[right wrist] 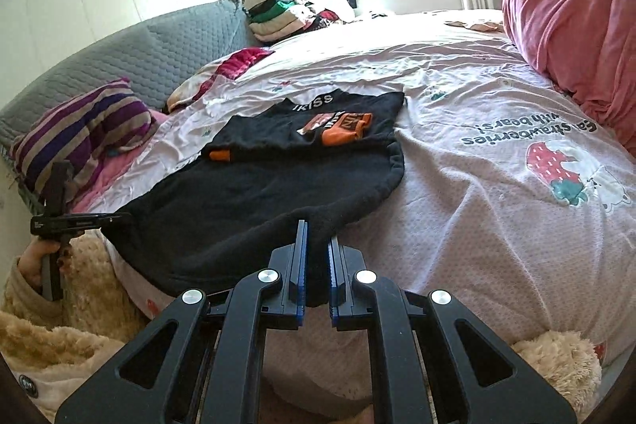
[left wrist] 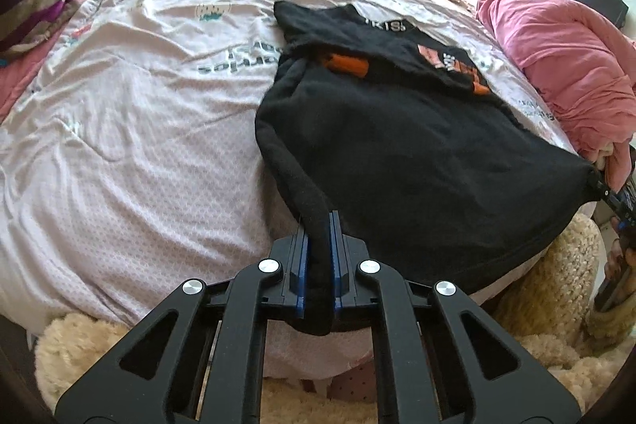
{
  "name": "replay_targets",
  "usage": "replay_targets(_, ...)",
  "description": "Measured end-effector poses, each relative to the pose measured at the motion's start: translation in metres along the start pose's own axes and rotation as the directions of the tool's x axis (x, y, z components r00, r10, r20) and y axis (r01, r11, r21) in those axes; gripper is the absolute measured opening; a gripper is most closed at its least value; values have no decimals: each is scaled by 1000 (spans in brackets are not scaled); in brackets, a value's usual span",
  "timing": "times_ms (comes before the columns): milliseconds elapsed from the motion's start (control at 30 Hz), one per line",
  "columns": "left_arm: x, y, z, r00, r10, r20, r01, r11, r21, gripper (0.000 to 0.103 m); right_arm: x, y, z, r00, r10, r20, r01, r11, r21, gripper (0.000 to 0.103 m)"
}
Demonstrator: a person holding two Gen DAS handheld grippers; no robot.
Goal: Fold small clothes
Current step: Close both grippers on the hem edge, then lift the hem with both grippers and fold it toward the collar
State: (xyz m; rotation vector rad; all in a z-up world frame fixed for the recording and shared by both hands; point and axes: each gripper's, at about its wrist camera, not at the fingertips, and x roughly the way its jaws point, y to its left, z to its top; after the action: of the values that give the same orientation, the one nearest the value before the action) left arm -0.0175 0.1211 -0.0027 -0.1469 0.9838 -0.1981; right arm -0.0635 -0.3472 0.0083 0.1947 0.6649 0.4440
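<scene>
Both jaws clamped on the black top's [left wrist: 397,146] hem corners at the bed's [left wrist: 139,146] near edge: left gripper [left wrist: 318,265], right gripper [right wrist: 317,265]. Next, I judge, carry the hem toward the collar.

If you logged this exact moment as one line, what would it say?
step: fold | item: black top on bed | left gripper: shut on hem corner | right gripper: shut on other hem corner | sleeves: folded in

The black garment [left wrist: 397,146] hides the orange print's [right wrist: 346,128] lettering under its fold.
</scene>
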Motion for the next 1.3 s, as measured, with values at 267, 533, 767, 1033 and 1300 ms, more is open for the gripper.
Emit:
replay_targets(267, -8, 8, 20, 998, -22, 59, 24, 999, -41, 3, -3, -7, 15, 999, -8, 42, 7, 1000, 13, 7)
replay_targets(533, -18, 12, 46, 992, -33, 121, 40, 998, -56, 3, 1, -11, 34, 997, -30, 77, 29, 1000, 12, 7)
replay_targets(767, -20, 10, 69, 985, -32, 168, 42, 998, -56, 3, 10, -18, 50, 993, -71, 94, 68, 997, 27, 7)
replay_targets(1033, -16, 10, 92, 977, -40, 208, 56, 996, -71, 3, 25, -17, 78, 986, -106, 127, 107, 994, -7, 7)
replay_targets(1300, -7, 16, 124, 972, -46, 230, 71, 993, -100, 3, 43, -26, 112, 984, -105, 142, 105, 994, 10, 7)
